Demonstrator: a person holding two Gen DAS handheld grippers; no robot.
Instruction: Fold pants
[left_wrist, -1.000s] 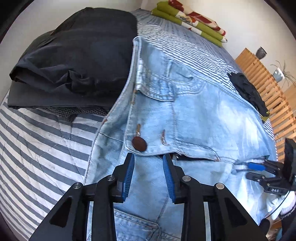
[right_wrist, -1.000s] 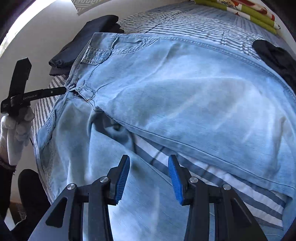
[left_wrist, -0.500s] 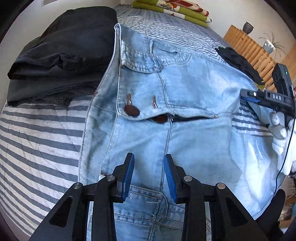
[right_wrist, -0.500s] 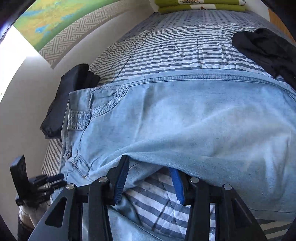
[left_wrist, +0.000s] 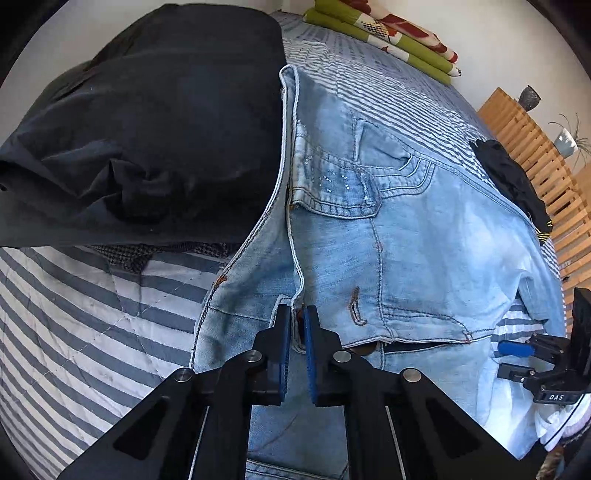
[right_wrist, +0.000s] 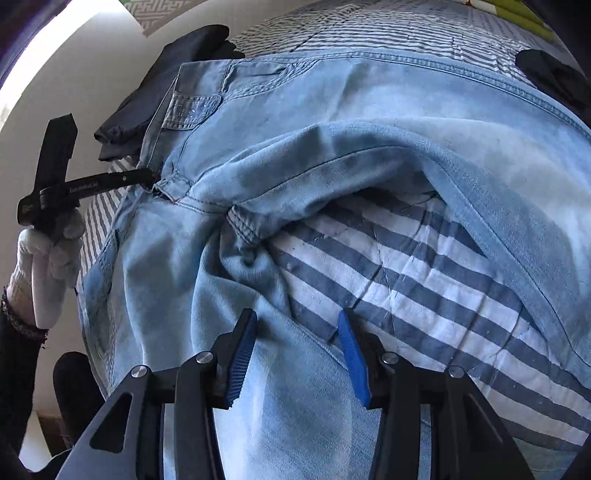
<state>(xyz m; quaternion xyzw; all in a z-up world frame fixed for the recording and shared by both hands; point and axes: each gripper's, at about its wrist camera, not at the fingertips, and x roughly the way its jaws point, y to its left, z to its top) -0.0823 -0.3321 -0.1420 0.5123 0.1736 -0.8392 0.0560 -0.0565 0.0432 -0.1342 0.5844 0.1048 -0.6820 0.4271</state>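
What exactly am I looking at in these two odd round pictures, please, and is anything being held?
There is no robot here: a person holds a handheld two-finger claw in each hand, and each claw carries a wide-angle camera that looks along its fingers. One picture is from the left claw, the other from the right claw.

On a striped bedspread lie light blue jeans. Beside them is a pile of dark clothing, with another dark garment farther off.

The left claw has closed on the waistband edge of the jeans. The right claw stands open over a trouser leg, gripping nothing. In the right picture you can see the person's white-gloved hand holding the left claw.
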